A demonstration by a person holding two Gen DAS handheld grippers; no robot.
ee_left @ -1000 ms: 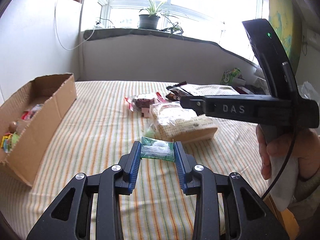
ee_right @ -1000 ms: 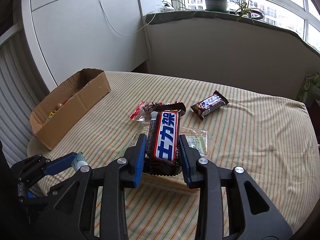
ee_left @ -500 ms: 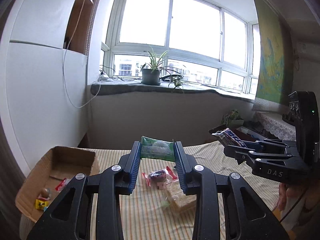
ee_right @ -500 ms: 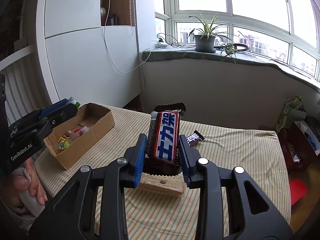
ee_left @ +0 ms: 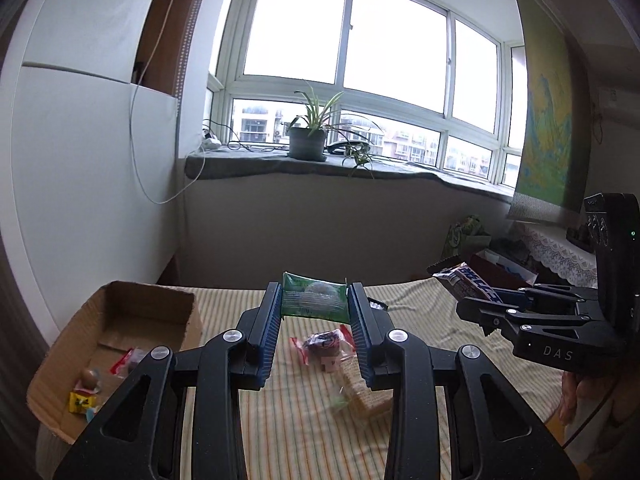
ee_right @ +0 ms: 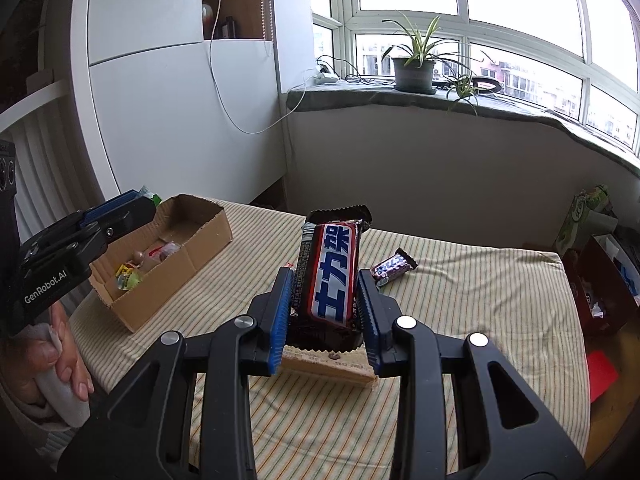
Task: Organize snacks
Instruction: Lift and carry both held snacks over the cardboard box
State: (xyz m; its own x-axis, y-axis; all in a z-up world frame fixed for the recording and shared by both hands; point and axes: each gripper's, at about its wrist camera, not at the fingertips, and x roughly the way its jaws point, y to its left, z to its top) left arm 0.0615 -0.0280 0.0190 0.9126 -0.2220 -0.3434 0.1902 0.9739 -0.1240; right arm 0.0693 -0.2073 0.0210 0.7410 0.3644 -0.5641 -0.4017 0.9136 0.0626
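Above the striped worktop | left tongs pinching green packet — right of the cardboard box | right tongs pinching chocolate bar — farther right of the box

We see a green packet with a pale centre, a brown chocolate bar with a red, white and blue label, blue-padded black fingers, a brown cardboard box, and a cream worktop with thin stripes.

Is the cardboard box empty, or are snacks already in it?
Not empty. The open-topped cardboard box already holds several small wrapped snacks at one end; the far end's floor looks bare.
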